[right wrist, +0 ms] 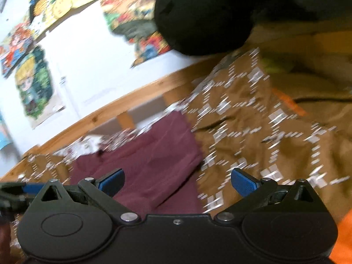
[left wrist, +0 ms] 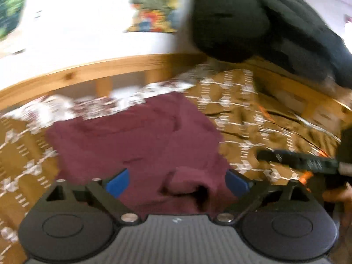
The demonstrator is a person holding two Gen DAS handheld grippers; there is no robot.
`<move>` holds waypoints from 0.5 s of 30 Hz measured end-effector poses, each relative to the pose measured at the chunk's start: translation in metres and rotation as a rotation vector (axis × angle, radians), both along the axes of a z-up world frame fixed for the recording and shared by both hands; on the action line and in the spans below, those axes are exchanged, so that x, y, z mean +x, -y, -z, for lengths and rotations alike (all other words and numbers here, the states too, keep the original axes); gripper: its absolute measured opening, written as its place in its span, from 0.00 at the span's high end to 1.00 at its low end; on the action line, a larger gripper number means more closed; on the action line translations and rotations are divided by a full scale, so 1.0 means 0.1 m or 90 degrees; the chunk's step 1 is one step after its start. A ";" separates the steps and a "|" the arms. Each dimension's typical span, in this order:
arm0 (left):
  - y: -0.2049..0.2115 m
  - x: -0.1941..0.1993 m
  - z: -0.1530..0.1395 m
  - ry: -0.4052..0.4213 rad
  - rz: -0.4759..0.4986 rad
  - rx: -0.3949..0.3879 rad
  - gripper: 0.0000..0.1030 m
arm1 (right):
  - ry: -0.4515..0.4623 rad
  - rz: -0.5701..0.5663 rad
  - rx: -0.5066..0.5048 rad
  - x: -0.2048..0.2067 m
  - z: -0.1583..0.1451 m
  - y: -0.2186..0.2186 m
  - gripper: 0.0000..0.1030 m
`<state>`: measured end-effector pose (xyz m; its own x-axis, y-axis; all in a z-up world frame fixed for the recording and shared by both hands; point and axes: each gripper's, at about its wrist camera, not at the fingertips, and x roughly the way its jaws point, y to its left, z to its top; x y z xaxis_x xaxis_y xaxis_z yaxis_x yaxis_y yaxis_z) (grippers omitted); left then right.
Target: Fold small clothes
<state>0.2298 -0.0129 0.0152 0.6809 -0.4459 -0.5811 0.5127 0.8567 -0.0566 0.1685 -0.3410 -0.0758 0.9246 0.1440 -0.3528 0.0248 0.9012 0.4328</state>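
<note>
Both claws gape wide, gripping nothing: left gripper [left wrist: 177, 181] over maroon garment [left wrist: 136, 136], right gripper [right wrist: 177, 181] at its 3 o'clock edge; garment lies rumpled, partly folded.

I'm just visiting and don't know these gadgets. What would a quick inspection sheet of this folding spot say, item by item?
Surface: a bed with a brown patterned blanket, rumpled, inside a wooden frame.
Job's things: one maroon garment lying on the blanket, partly folded, with a bunched edge near the left gripper.
Clutter: a large black bundle at the bed's far side; orange fabric at the right wrist view's lower right corner.
Grippers: left gripper open over the garment, holding nothing; right gripper open over the garment's edge, also empty.
Cables: nothing seen.
Surroundings: white wall with colourful cartoon pictures; both views are motion-blurred.
</note>
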 end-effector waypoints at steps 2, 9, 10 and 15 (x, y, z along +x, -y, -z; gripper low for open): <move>-0.21 0.09 0.00 -0.011 -0.078 0.004 0.06 | -0.014 -0.045 0.004 0.07 0.05 -0.12 0.01; -0.92 0.47 0.23 -0.059 -0.280 -0.050 0.08 | -0.039 -0.184 -0.198 0.37 -0.03 -1.01 0.06; -0.99 0.53 0.27 -0.075 -0.297 -0.058 0.09 | -0.051 -0.192 -0.243 0.44 -0.04 -1.17 0.08; -1.25 0.68 0.36 -0.130 -0.363 -0.096 0.10 | -0.132 -0.174 -0.331 0.72 0.09 -1.61 0.83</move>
